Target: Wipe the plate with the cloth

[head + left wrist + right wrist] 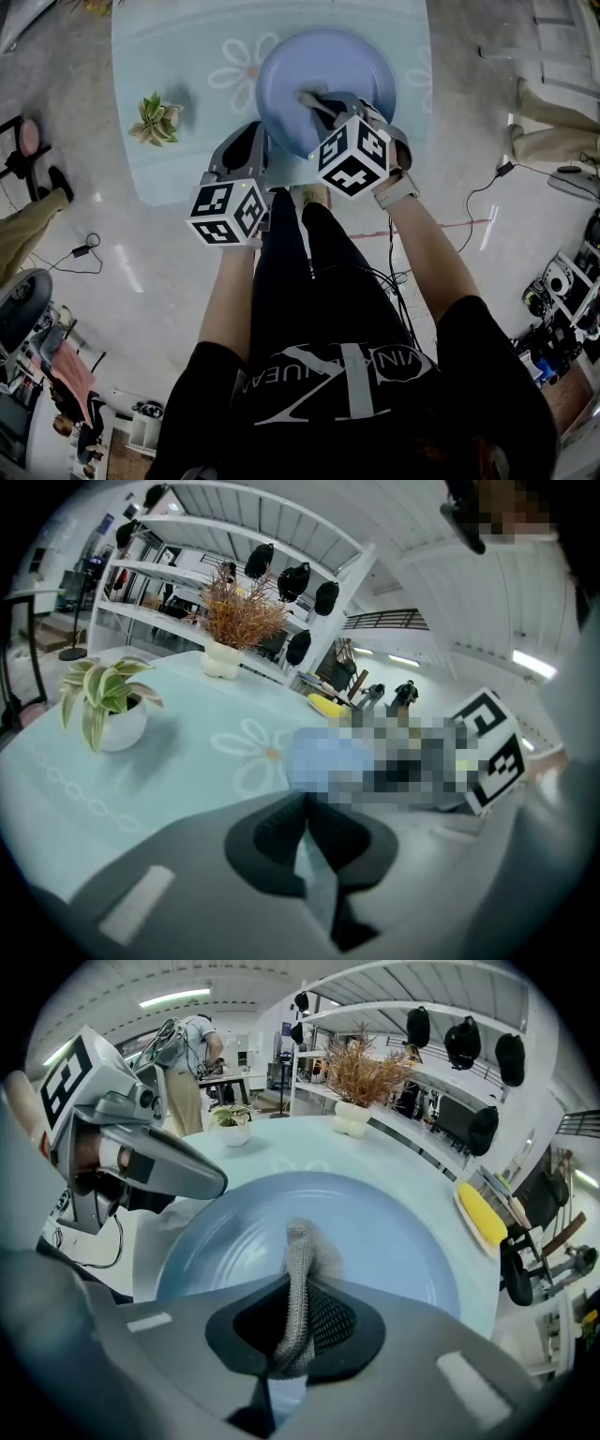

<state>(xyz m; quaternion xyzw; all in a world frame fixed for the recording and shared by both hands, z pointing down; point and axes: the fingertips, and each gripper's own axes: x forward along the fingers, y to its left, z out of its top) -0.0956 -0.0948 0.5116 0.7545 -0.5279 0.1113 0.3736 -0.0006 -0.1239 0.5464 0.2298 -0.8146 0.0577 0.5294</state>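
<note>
Our left tool (306, 803) hovers over the near edge of the pale green flower-printed tabletop (187, 752), jaws together and empty. Our right tool (298, 1314) clamps the grey knitted cloth (300, 1255), whose free end lies on the round blue plate (403, 1241). Farther left stands a small potted plant (156, 120).

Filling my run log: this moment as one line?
right gripper: shut on grey cloth, over blue plate | left gripper: shut, empty

Hand-held gripper (307, 806) jaws together, potted plant (105, 701) left
</note>
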